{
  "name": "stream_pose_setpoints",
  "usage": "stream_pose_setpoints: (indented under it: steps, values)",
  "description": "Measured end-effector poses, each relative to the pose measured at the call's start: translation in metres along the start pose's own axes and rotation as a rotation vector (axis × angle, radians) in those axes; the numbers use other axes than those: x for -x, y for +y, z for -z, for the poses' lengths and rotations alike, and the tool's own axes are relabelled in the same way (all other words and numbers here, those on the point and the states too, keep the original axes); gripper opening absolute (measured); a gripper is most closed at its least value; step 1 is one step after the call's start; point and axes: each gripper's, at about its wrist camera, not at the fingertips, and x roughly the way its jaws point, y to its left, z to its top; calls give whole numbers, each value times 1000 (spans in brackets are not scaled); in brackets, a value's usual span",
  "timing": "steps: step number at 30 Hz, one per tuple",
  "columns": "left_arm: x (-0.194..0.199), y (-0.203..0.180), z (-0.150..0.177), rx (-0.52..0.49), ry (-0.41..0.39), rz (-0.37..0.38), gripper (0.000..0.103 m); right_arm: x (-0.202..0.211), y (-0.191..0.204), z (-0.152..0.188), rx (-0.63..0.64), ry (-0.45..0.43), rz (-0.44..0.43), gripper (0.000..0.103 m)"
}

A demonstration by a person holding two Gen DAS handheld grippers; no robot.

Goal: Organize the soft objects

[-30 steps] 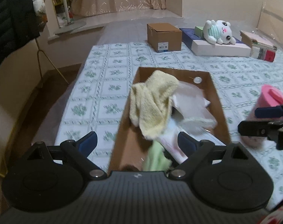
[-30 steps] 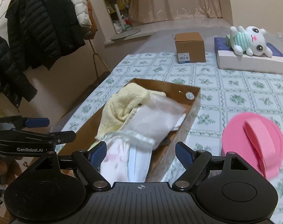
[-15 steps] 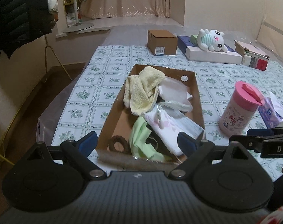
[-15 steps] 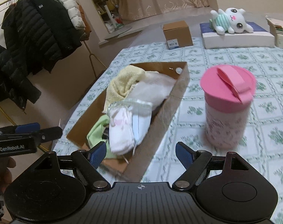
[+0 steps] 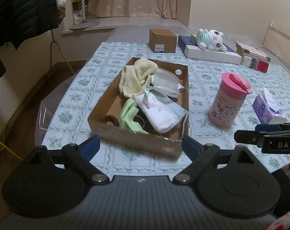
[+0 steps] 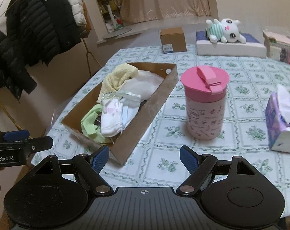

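A shallow cardboard box [image 5: 137, 138] [image 6: 145, 122] lies on the patterned tablecloth. It holds a yellow towel [image 5: 137, 76] [image 6: 120, 76], a green cloth [image 5: 127, 115] [image 6: 89, 122], a folded white cloth [image 5: 160, 113] [image 6: 112, 118], a clear plastic bag [image 5: 164, 78] and a brown hair ring [image 5: 110, 119]. My left gripper [image 5: 141, 145] is open and empty, just short of the box's near wall. My right gripper [image 6: 144, 157] is open and empty too, over the cloth between the box corner and the pink cup. A white plush toy [image 5: 210, 39] [image 6: 225, 30] lies on a flat box at the far side.
A pink lidded cup [image 5: 227, 103] [image 6: 204, 103] stands right of the box, with a purple tissue pack [image 5: 267, 107] [image 6: 282, 118] beyond it. A small brown carton [image 5: 162, 40] and books [image 5: 254, 57] sit at the back. Dark coats [image 6: 39, 28] hang left of the table.
Both grippers have drawn back from over the box toward the table's near edge, so the whole box, the cup and the tissues now show. Both stayed open.
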Motion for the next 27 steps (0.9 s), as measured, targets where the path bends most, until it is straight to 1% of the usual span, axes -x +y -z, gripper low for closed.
stream_pose_setpoints:
  steps: [7,12,15,27]
  values:
    - [11,-12,18,42,2,-19,91,13,-3,13,16,20,7,81]
    - [17,-19,28,58,8,-38,91,20,-5,18,33,13,30,81]
    - [20,-21,31,65,5,-36,91,24,-7,21,33,13,32,81]
    - [24,-36,37,27,6,-32,91,37,-16,28,35,24,41,81]
